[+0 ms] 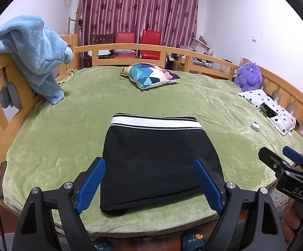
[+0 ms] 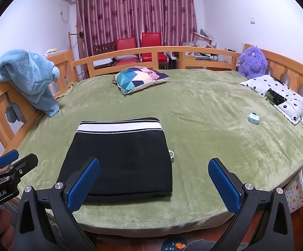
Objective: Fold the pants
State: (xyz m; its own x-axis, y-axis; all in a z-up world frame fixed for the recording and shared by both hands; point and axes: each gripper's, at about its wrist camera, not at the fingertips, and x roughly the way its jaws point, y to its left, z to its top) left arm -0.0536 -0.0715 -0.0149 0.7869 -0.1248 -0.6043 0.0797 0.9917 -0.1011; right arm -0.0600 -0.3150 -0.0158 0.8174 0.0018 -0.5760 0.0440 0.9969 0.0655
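The black pants [image 1: 159, 163] lie folded in a neat rectangle on the green blanket [image 1: 193, 104], near the front edge of the bed. The left gripper [image 1: 149, 185] and the right gripper [image 2: 153, 185] are both spread wide, holding nothing.

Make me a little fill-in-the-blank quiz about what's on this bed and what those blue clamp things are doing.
1. The folded black pants lie on a ____ blanket.
2. The left gripper and right gripper are both ____, holding nothing.
3. The plush toy by the bed rail is ____ in colour.
4. The pants' waistband is mainly ____.

Missing words: green; open; purple; white
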